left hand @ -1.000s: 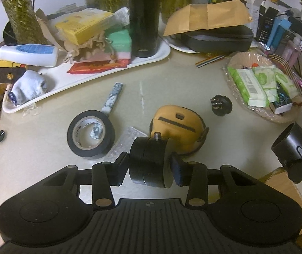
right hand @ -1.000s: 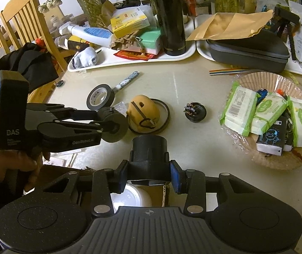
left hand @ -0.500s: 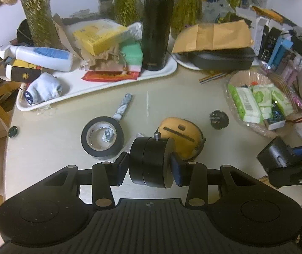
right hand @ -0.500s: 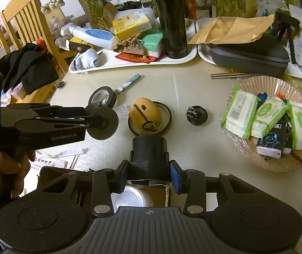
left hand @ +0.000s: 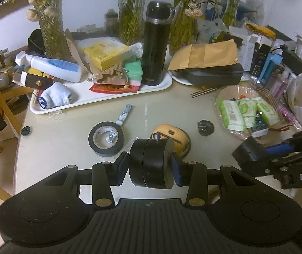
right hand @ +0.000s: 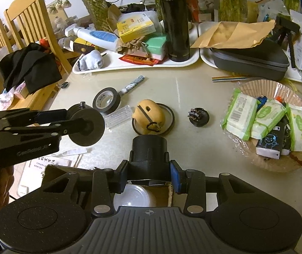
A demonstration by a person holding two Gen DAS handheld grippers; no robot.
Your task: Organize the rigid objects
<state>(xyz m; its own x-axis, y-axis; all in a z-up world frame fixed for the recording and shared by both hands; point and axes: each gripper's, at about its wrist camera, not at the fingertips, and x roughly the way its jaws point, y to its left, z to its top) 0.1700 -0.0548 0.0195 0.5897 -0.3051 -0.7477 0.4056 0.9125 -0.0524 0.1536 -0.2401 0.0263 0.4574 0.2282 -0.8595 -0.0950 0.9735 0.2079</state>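
Note:
My left gripper (left hand: 150, 166) is shut on a black round disc-shaped part (left hand: 151, 163) with a small metal stud on top, held on edge above the table; the same part (right hand: 87, 124) shows at the left of the right wrist view. My right gripper (right hand: 149, 174) is shut on a black cylindrical part (right hand: 149, 151) with a square base, held over an open cardboard box (right hand: 163, 194) with a white bowl (right hand: 134, 196) in it. On the table lie a black tape roll (left hand: 106, 138), a yellow rounded object (right hand: 148, 115) on a dark ring, and a small black plug (right hand: 198, 116).
A white tray (left hand: 100, 99) at the back holds a black flask (left hand: 156, 42), boxes and a lotion bottle. A paper-lined basket (right hand: 277, 165) of wipe packs stands right. A grey case (right hand: 250, 63), vases and wooden chairs (right hand: 30, 23) crowd the edges. A clear plastic piece (right hand: 119, 119) lies beside the tape.
My left gripper has risen and pulled back with the disc part, so more of the table and vases shows. The right gripper has stayed in place with its part.

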